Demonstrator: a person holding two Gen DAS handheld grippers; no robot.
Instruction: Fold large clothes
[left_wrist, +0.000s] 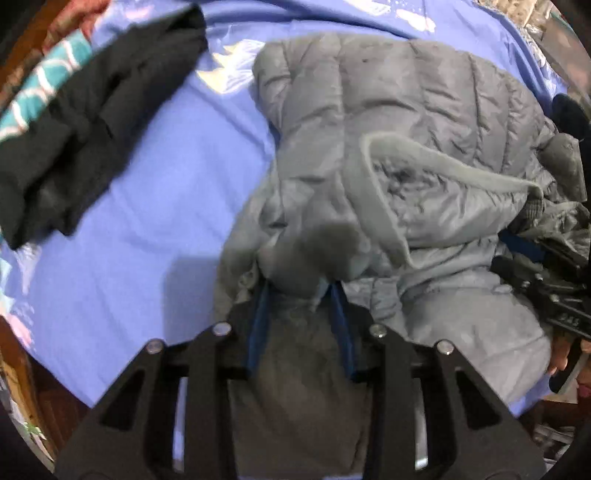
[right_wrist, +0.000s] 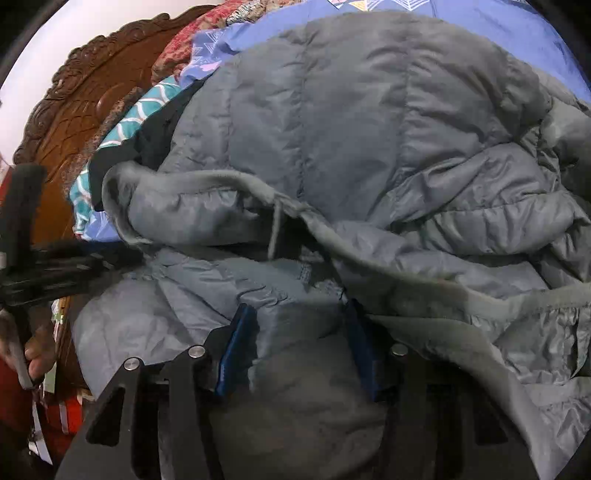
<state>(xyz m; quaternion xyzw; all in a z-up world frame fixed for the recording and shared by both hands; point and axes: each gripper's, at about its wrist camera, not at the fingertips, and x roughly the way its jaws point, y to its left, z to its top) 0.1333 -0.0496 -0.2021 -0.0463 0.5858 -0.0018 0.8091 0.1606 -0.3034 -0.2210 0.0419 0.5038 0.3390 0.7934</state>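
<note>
Grey puffer jacket (left_wrist: 388, 122) is lying bunched mid-frame on blue bedsheet (left_wrist: 147, 206). Left gripper (left_wrist: 301, 291) is pinching a jacket fold; right gripper (right_wrist: 295, 325) is standing spread w/ fabric between, not pinching. Risk: slick nylon slipping out, bulk springing back.

Bed (left_wrist: 155, 192) wearing a blue sheet. Grey puffer jacket (left_wrist: 399, 122) lying crumpled on it, black garment (left_wrist: 92, 122) lying well apart toward the bed's edge, teal patterned cloth (left_wrist: 44, 77) sitting just beside that.
</note>
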